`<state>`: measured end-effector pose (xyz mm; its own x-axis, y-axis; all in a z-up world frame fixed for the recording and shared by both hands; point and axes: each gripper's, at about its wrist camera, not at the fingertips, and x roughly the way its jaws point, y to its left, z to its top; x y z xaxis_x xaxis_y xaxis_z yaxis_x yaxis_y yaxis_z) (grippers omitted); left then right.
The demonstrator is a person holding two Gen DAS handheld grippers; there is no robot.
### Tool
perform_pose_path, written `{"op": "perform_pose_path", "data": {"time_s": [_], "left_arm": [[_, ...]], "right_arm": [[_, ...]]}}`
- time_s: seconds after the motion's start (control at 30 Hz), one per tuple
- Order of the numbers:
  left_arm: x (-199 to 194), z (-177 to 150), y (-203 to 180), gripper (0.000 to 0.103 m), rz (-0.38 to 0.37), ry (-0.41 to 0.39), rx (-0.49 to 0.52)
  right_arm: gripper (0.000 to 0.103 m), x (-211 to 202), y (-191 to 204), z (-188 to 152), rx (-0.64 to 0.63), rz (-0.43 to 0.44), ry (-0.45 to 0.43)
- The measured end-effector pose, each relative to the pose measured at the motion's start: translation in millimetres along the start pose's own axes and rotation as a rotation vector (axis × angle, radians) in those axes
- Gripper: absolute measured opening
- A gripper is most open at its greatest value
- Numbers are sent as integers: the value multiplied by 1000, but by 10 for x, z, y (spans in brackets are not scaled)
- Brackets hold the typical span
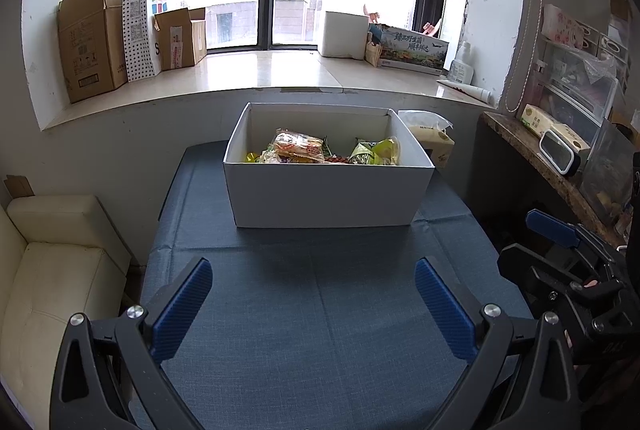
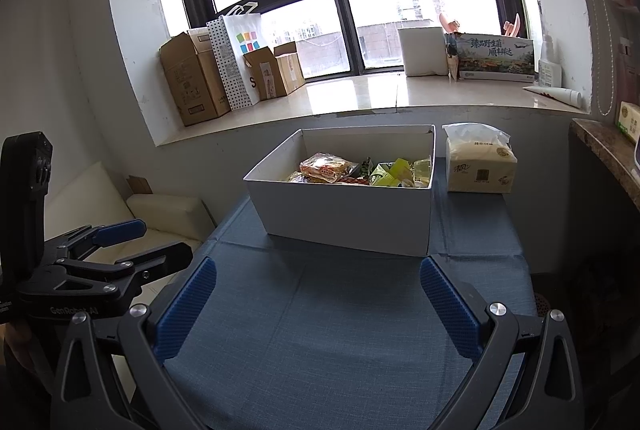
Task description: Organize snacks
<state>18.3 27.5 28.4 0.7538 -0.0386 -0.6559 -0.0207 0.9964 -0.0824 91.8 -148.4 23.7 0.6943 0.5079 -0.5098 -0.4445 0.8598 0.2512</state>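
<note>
While grippers gape, snacks (image 1: 298, 146) lie ahead.

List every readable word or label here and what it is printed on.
"GenRobot.AI": left gripper body.
"臻品野生菌 顺丰鲜达": printed carton on the windowsill.
"S": dotted paper bag.
Snack wrappers, tissue pack and cardboard box print: too blurred to read.

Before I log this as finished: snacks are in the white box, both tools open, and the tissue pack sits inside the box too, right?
Not quite. The tissue pack sits on the tablecloth beside the white box, outside it, as the right wrist view shows. The snacks are inside; both tools are open.
</note>
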Motion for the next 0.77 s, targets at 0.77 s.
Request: {"op": "perform_pose_path", "data": {"time_s": [0.77], "left_arm": [[6, -18, -33, 103, -13, -3, 0]], "right_arm": [[103, -2, 6, -24, 2, 2, 3]]}}
